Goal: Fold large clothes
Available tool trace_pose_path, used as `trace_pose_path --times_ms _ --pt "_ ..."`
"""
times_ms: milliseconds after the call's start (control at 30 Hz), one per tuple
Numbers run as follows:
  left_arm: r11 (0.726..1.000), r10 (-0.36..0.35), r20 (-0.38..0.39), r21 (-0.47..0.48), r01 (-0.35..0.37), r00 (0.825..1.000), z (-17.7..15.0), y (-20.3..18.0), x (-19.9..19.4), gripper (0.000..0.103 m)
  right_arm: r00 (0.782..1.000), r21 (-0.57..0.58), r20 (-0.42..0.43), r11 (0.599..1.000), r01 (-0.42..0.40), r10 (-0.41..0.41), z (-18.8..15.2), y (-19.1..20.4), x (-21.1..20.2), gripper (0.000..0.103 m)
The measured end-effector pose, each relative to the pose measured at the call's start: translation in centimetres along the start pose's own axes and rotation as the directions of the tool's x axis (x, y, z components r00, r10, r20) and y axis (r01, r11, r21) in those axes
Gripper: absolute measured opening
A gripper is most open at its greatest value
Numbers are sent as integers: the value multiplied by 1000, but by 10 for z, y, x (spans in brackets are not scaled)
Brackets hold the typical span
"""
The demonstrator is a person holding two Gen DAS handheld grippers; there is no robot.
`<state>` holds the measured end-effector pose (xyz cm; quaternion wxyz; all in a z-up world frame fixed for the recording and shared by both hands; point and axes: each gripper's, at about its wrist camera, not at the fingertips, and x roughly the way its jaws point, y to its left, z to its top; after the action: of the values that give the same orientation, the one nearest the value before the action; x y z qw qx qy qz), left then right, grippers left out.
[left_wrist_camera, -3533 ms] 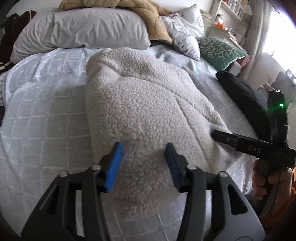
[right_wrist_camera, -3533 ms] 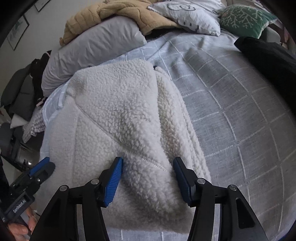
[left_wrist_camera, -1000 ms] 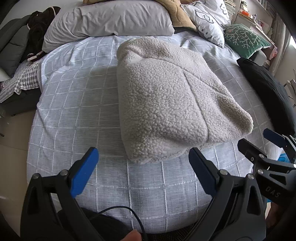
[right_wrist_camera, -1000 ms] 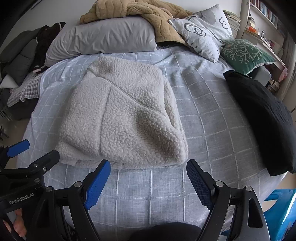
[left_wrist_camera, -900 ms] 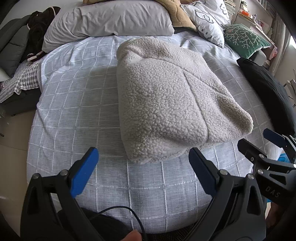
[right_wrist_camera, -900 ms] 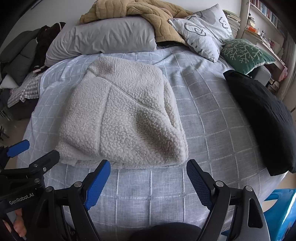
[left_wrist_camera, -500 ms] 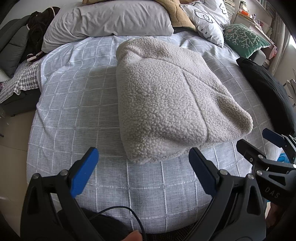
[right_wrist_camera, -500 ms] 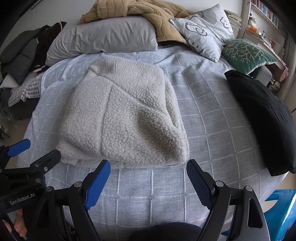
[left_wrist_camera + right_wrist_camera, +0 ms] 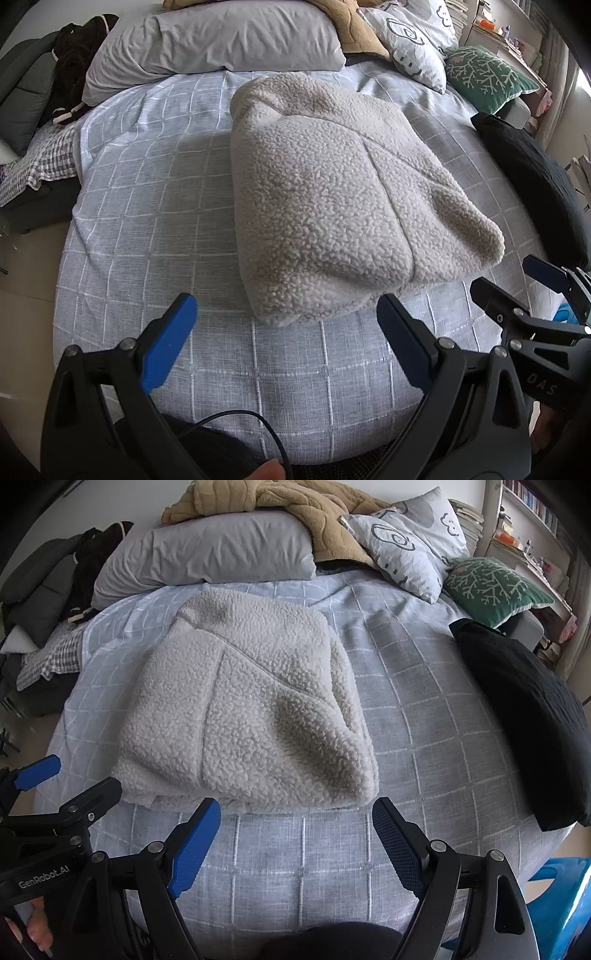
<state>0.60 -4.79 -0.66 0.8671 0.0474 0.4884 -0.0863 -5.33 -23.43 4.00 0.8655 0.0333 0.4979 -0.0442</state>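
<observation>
A cream fleece garment (image 9: 332,192) (image 9: 243,716) lies folded into a thick rectangle on the grey checked bedspread (image 9: 147,206) (image 9: 424,709). My left gripper (image 9: 284,314) hovers open just short of the garment's near edge, nothing between its blue pads. My right gripper (image 9: 295,823) is open too, held off the same near edge with its jaws wide and empty. Each gripper also shows at the side of the other's view: the right gripper (image 9: 517,284) at the right, the left gripper (image 9: 70,775) at the left.
A grey pillow (image 9: 210,557), a tan blanket (image 9: 295,502), a patterned pillow (image 9: 410,542) and a green cushion (image 9: 491,587) line the head of the bed. A black cushion (image 9: 528,720) lies along the right edge. Dark clothes (image 9: 48,85) pile up at the left. A blue stool (image 9: 557,904) stands right.
Since the oldest frames both grippers have let go of the fleece, opened wide and drawn back from it. Over the last second nothing has moved.
</observation>
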Motion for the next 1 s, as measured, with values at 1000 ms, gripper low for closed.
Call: trace_pose_path --times_ms 1000 --pt "1000 8 -2 15 -8 1000 -1 3 4 98 1000 -7 -10 1000 -4 4 0 -1 2 86"
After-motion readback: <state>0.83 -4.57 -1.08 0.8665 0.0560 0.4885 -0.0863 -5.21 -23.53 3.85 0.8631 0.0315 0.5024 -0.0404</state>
